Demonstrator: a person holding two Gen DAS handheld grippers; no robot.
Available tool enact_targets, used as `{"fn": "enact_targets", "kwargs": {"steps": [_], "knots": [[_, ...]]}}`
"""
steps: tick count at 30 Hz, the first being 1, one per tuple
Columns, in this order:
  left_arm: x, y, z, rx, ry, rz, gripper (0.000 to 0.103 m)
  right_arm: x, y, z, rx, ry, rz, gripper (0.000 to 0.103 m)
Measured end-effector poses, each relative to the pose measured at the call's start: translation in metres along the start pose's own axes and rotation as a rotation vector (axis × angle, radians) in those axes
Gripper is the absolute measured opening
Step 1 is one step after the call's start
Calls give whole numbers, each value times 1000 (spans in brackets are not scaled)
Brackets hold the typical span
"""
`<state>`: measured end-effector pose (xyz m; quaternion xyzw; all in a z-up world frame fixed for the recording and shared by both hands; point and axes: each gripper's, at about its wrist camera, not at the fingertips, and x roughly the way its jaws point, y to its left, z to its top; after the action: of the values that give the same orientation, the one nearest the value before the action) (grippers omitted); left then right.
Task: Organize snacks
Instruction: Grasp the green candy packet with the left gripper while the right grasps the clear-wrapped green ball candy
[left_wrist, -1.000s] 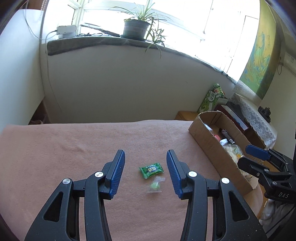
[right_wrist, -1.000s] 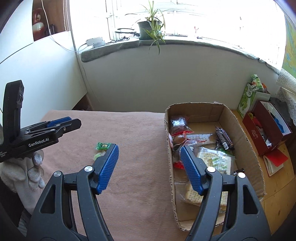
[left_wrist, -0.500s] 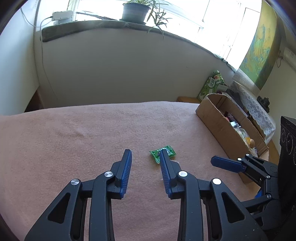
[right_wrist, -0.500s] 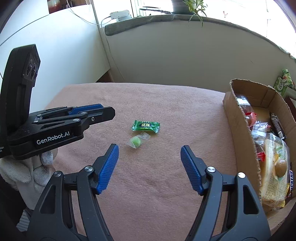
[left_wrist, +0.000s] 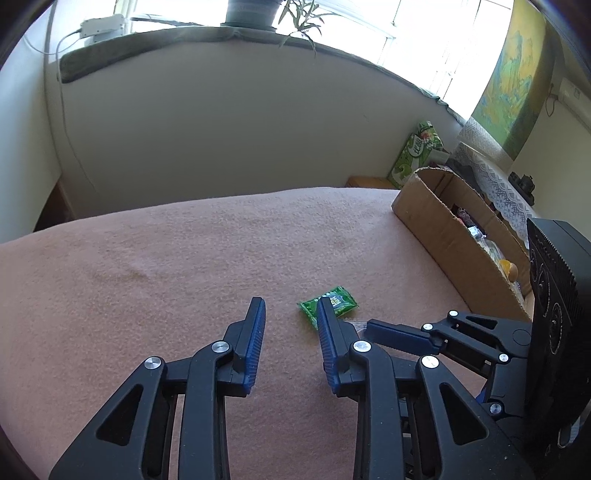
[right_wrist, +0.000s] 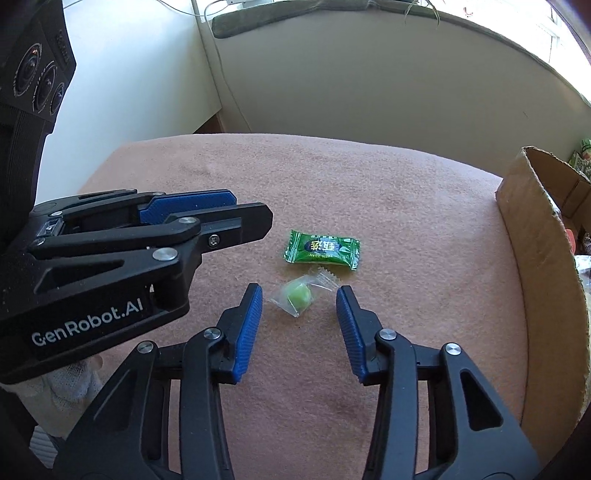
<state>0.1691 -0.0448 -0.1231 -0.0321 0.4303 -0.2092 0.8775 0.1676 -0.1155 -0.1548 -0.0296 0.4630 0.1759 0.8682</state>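
Step in hand: pick-up of loose sweets from pink blanket (right_wrist: 406, 192). Right gripper (right_wrist: 299, 308): jaws part-open and just been closing, empty; clear-wrapped green candy (right_wrist: 298, 295) lies between the tips, untouched. Green sachet (right_wrist: 323, 250): just beyond those tips, apart from the candy. Left gripper (left_wrist: 290, 328): jaws narrow, gripping nothing, only blanket between them; sachet sits just outside its right-hand finger. Cardboard box (right_wrist: 535, 266): well off to the right of both, already holding snacks. Next move, by judgement: lower right tips, pinch the candy, carry to box.
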Motion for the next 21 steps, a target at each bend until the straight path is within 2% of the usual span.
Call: {"fn": "enact_targets", "kwargs": {"steps": [5,12,18,21], "knots": [[5,2,1,-4,9,-12,27,5,-6,2,8,10,-1,30],[12,-11,-1,70,31,-31,27,-2,-22,0,14,19,-33,23],[22,-16,0,98,43,-44,27,-12,-45,-6,77,10,-50,22],[26,-22,-1,146,51,-46,27,-16,-53,-10,103,5,-44,22]]}}
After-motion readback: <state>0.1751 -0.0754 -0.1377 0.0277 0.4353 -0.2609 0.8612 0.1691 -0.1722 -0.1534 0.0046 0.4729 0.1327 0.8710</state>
